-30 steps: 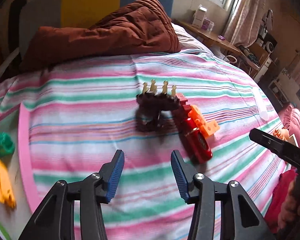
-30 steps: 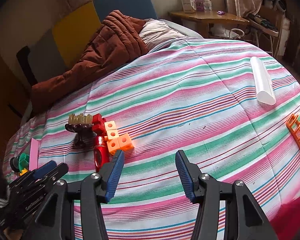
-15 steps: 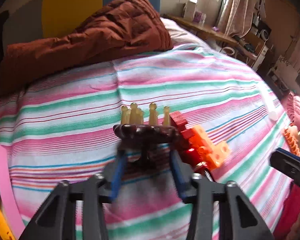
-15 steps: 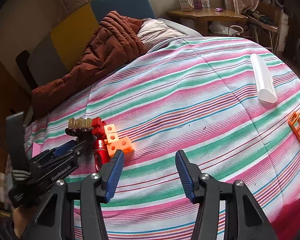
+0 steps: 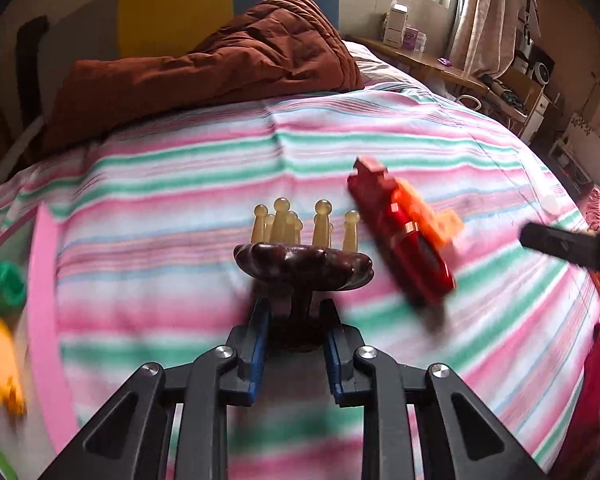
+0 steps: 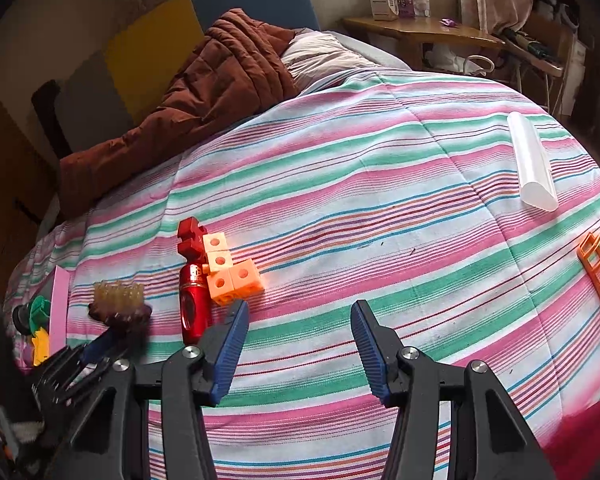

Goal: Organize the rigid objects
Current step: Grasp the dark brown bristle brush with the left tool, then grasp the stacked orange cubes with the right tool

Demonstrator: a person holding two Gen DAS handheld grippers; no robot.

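Wood, dark and stiff: the massage brush [image 5: 304, 268] looks light but top-heavy, its nubs slick. Left hand-held gripper [image 5: 296, 344] clamps its narrow stem, the best hold. Right hand-held gripper [image 6: 296, 344] hangs half-open and empty over the bed [image 6: 380, 168].

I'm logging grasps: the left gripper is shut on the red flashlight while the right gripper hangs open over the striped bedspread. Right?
Not quite. The left gripper is shut on the stem of the dark wooden massager, not on the red flashlight, which lies free beside it in the left wrist view. The right gripper does hang open over the striped bedspread.
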